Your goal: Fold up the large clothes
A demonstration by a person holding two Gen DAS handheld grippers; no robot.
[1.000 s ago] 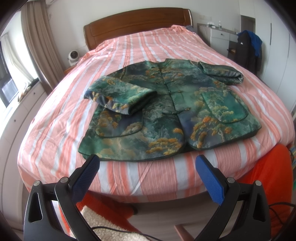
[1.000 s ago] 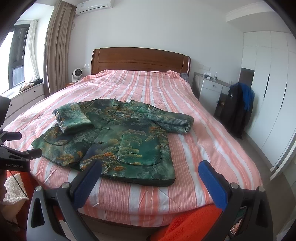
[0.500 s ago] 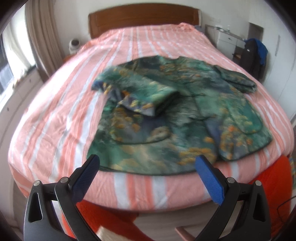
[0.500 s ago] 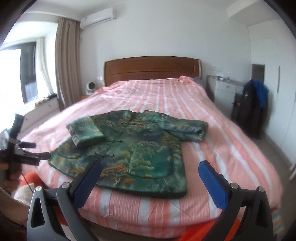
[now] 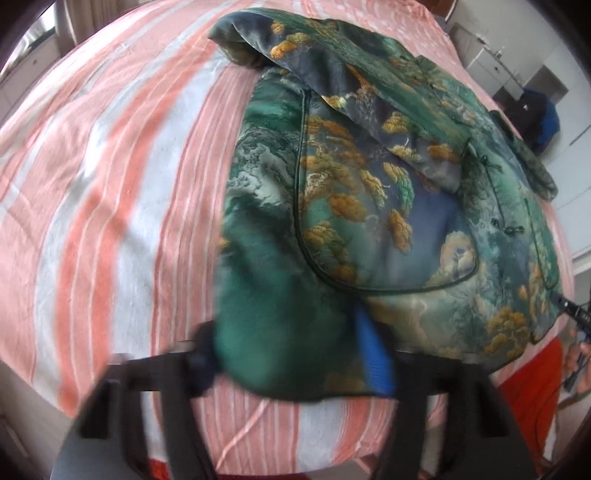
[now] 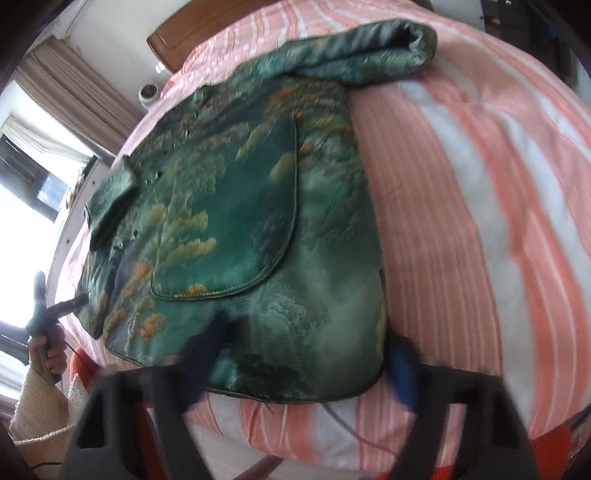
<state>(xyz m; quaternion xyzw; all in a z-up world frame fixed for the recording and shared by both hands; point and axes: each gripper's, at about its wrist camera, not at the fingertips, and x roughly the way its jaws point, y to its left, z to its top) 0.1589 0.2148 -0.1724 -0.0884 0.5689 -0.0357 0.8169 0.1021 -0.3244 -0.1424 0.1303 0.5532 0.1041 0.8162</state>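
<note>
The left gripper (image 5: pixel 291 354) has its jaws closing around the near left hem corner of the jacket (image 5: pixel 388 206); green cloth lies between them, though motion blur hides whether the pads press on it yet. The right gripper (image 6: pixel 306 360) is likewise closing its jaws over the near right hem corner, with the hem bunched between them; contact there also cannot be confirmed.

The jacket, a padded green garment printed with gold foliage, lies front up on the bed (image 5: pixel 122 192), its hem at the foot edge nearest the person. The left sleeve (image 5: pixel 314 48) is laid inward across the chest; the right sleeve (image 6: pixel 369 48) is doubled into a roll at the shoulder, beside the body rather than across it. In my judgement the folding is at an early stage: the sleeves are dealt with in part, the body remains full length, and a fold of the hem toward the collar is apparently being prepared.

The bed carries a salmon and white striped cover. A wooden headboard (image 6: pixel 192 26) stands beyond, curtains (image 6: pixel 74 85) and a window to one side, a white cabinet (image 5: pixel 491 66) and a dark garment hanging on the other.
</note>
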